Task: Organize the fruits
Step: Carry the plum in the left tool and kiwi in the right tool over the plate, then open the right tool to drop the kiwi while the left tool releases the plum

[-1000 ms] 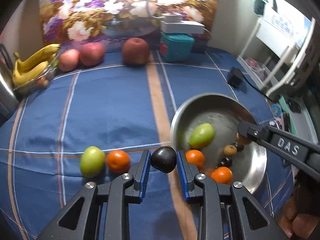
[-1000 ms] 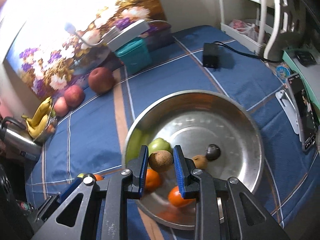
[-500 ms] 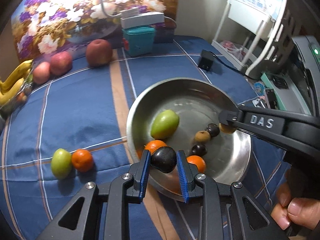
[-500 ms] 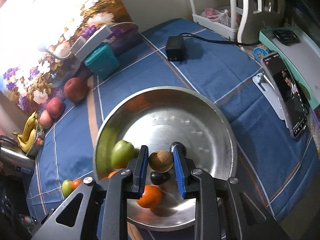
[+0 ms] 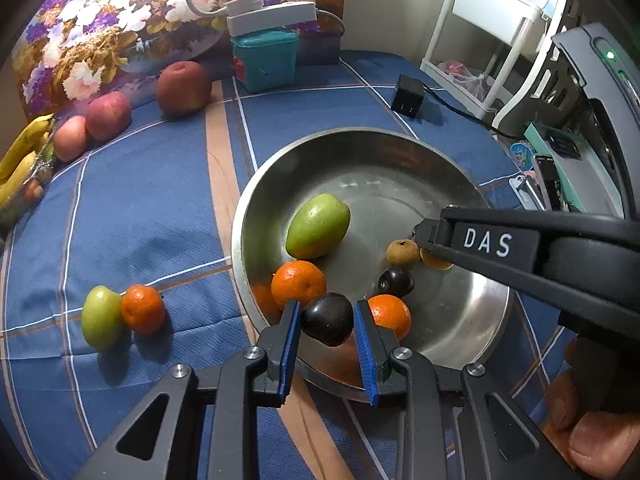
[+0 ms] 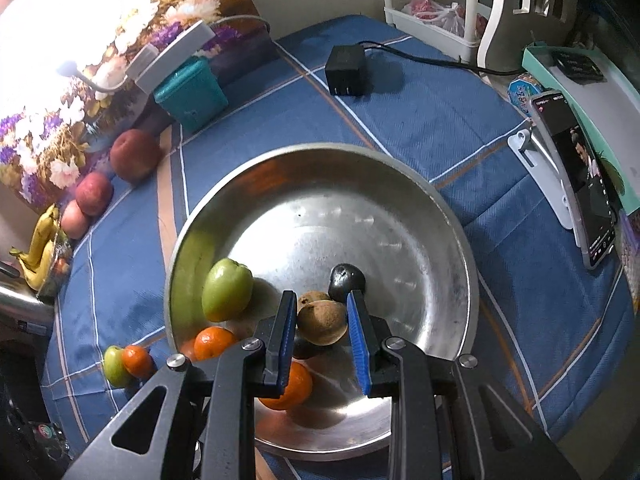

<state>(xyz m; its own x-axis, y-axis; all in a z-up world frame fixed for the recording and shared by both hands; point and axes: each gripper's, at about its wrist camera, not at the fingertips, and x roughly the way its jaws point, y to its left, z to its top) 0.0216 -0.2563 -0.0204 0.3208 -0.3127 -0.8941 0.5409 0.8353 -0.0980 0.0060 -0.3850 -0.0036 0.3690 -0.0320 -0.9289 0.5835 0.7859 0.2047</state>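
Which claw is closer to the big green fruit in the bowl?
Left. The left claw hangs just below the green fruit, past an orange. The right claw is across the bowl.

Black gripper (image 5: 327, 354), blue pads (image 5: 289, 350), silver screws (image 5: 251, 353)

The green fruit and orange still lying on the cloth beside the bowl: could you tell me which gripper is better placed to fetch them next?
Left, probably. The green fruit and orange lie on the left gripper's side, outside the bowl. Both grippers hold fruit: left a dark plum, right gripper a brown fruit.
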